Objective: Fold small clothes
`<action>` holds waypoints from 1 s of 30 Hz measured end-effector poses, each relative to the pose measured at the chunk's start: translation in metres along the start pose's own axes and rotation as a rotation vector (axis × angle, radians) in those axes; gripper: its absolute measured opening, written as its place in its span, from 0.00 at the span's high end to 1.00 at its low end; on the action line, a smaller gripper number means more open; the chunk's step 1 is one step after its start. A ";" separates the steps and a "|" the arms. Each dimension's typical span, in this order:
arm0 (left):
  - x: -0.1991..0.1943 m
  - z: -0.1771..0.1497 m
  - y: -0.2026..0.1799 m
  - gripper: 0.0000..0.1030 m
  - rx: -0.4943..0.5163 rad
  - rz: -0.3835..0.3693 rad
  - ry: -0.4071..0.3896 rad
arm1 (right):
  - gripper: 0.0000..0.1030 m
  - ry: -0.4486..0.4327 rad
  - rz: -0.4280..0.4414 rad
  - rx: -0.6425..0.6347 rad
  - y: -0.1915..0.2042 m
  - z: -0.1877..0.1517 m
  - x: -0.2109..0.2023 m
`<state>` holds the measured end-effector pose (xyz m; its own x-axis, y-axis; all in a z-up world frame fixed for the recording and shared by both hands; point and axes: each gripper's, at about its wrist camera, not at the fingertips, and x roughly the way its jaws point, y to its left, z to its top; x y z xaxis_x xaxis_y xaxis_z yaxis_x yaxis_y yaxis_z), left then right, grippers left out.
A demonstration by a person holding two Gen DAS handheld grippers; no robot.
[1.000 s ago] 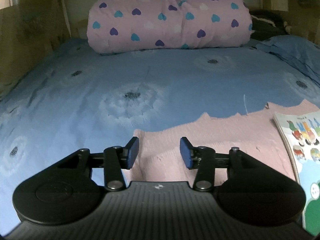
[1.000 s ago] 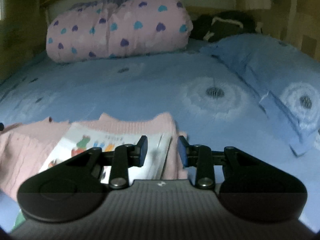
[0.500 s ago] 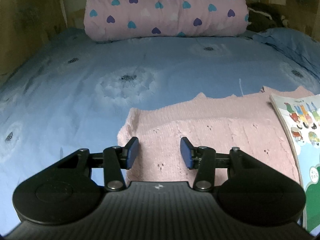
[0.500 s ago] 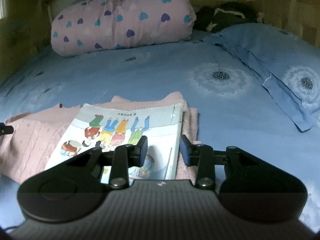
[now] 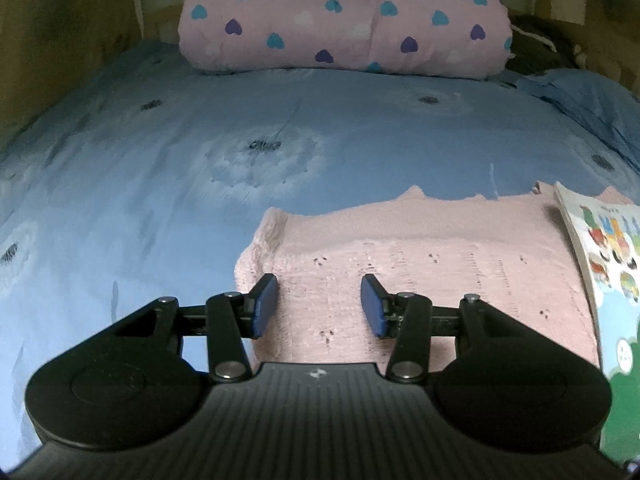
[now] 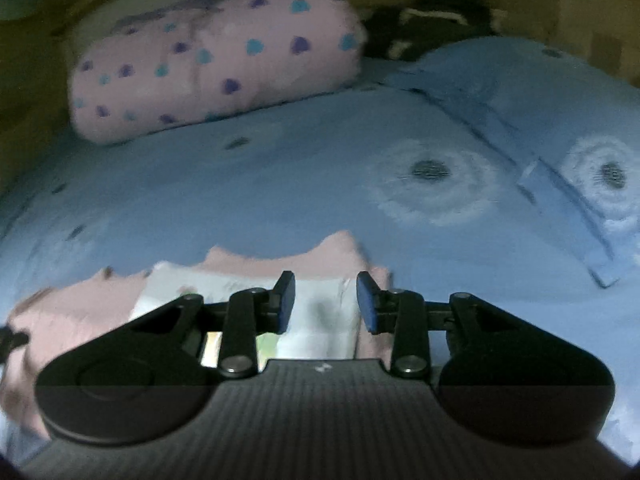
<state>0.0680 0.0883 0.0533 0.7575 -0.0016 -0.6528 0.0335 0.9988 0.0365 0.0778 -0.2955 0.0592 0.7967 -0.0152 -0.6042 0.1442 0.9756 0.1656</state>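
A pink knitted garment [image 5: 440, 240] lies spread flat on the blue bedsheet [image 5: 160, 160]. A picture book [image 5: 604, 248] with cartoon figures rests on its right part. My left gripper [image 5: 318, 306] hovers open over the garment's left end, close to its left edge, nothing between the pads. The right wrist view is blurred by motion. There my right gripper [image 6: 326, 302] stands open over the right part of the book [image 6: 168, 284], near the garment's [image 6: 72, 308] right edge. Its pads press on nothing.
A rolled pink quilt with hearts [image 5: 344, 20] lies across the head of the bed. A blue pillow [image 6: 540, 120] sits at the right, a dark bundle [image 6: 432, 20] behind it. Wooden walls close in the left side and the back.
The left gripper sank a little, and more of the garment's left end shows around it. The right gripper drew back, then moved forward again over the book, which is now mostly hidden under it.
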 end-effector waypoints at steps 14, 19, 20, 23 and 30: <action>0.000 0.000 0.002 0.49 -0.006 -0.009 0.005 | 0.30 0.256 -0.019 0.202 -0.047 -0.009 0.029; 0.004 0.004 0.002 0.48 -0.006 -0.005 0.014 | 0.30 0.309 0.118 0.241 -0.049 -0.024 0.020; 0.005 0.004 0.001 0.48 -0.007 -0.004 0.015 | 0.30 0.320 0.127 0.240 -0.046 -0.026 0.020; 0.006 0.006 0.000 0.48 0.006 -0.001 0.023 | 0.29 0.325 0.105 0.204 -0.036 -0.036 0.028; -0.001 0.014 0.005 0.48 0.015 -0.008 0.013 | 0.40 0.260 0.165 0.205 -0.031 -0.044 0.031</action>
<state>0.0766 0.0929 0.0652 0.7486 -0.0087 -0.6630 0.0491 0.9979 0.0424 0.0722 -0.3171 0.0013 0.6473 0.2205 -0.7297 0.1621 0.8955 0.4144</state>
